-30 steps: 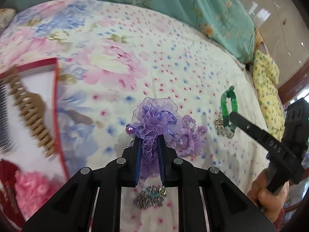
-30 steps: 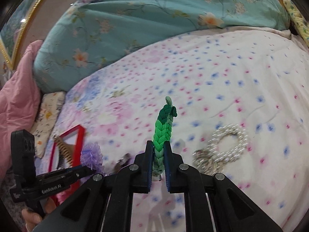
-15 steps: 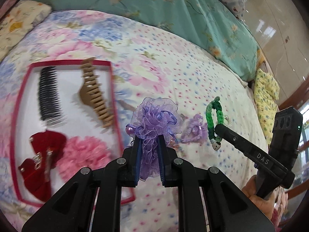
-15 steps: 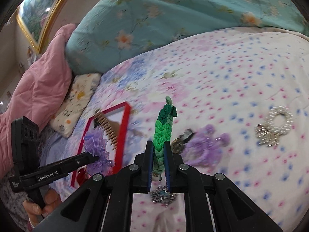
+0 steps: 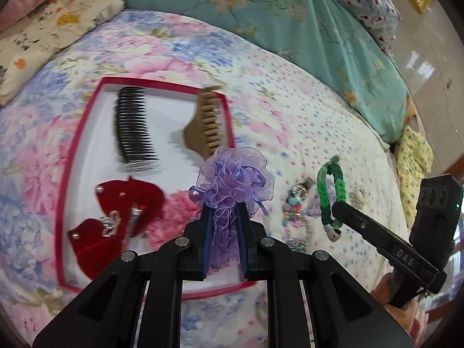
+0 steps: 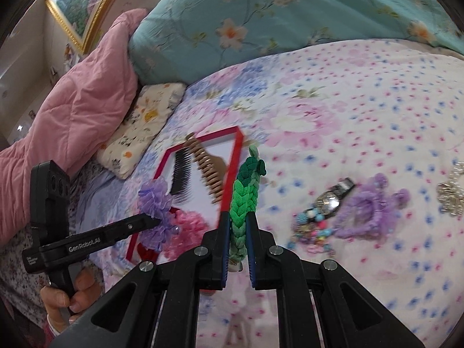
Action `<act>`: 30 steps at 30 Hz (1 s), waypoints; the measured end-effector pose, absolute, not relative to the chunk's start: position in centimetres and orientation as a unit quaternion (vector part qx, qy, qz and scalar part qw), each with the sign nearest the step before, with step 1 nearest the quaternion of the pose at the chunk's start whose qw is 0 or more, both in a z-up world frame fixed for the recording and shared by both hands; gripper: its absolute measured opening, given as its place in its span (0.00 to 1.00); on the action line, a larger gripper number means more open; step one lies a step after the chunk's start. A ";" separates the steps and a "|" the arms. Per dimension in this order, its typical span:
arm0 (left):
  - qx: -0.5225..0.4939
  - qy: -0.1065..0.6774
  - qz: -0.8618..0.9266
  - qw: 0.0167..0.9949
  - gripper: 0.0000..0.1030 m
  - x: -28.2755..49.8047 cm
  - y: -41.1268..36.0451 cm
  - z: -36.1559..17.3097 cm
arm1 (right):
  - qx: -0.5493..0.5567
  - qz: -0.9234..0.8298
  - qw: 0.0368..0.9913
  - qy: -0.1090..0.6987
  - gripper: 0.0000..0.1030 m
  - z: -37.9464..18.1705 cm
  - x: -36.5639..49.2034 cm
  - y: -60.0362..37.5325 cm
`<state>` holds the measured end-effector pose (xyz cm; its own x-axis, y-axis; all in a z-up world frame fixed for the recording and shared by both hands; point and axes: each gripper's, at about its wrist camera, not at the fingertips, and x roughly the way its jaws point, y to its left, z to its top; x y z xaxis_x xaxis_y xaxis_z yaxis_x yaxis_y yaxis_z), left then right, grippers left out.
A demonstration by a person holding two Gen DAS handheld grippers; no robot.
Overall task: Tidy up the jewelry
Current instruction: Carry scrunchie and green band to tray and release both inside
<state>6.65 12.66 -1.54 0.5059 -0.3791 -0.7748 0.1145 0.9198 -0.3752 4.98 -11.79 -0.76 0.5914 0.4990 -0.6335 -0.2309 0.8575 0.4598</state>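
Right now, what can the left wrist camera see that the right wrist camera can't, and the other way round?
Only the left wrist view shows the red bow in the box clearly. Only the right wrist view shows the pink quilt, the gold-framed picture and the wristwatch. Both show the red-rimmed box, the purple scrunchie and the green braided bracelet.

My bed [image 6: 362,92] had a soft white cover with pink and blue flowers. A flat red-edged white tray [image 5: 84,133] lay on it. Beside the tray lay a silver wristwatch with a black strap [image 6: 333,198], a string of bright mixed beads [image 6: 314,226], a fluffy purple hair tie [image 6: 368,208] and a white pearl bracelet [image 6: 453,194]. A big teal flowered blanket [image 6: 261,14] and a small cream pillow [image 6: 142,127] lay at the far end.
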 end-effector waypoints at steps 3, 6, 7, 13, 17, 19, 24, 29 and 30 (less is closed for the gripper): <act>-0.143 0.473 -0.128 0.860 0.13 6.6 14.2 -1.5 | 0.158 0.230 0.870 0.407 0.10 -1.0 5.5 -10.1; -0.152 0.471 -0.109 0.862 0.13 6.8 16.2 -1.7 | 0.145 0.251 0.863 0.414 0.10 -1.3 6.1 -7.8; -0.154 0.470 -0.105 0.863 0.13 7.0 16.7 -1.7 | 0.141 0.260 0.860 0.416 0.10 -1.5 6.5 -6.9; -0.151 0.471 -0.072 0.866 0.13 9.0 19.4 -2.6 | 0.109 0.284 0.850 0.430 0.10 -2.5 9.3 -1.7; -0.147 0.475 -0.053 0.866 0.13 10.8 20.6 -3.6 | 0.089 0.287 0.843 0.447 0.10 -4.0 11.4 0.9; -0.148 0.480 -0.047 0.863 0.13 11.5 21.0 -4.2 | 0.081 0.284 0.842 0.452 0.10 -4.8 12.2 1.7; -0.140 0.494 -0.041 0.857 0.15 12.8 21.1 -5.9 | 0.075 0.274 0.838 0.465 0.12 -6.1 13.6 2.3; -0.127 0.503 -0.036 0.854 0.23 13.1 20.6 -6.9 | 0.081 0.270 0.833 0.476 0.14 -7.0 14.1 2.2; -0.124 0.502 -0.034 0.855 0.25 13.1 20.6 -6.9 | 0.083 0.271 0.832 0.477 0.15 -7.0 14.1 2.1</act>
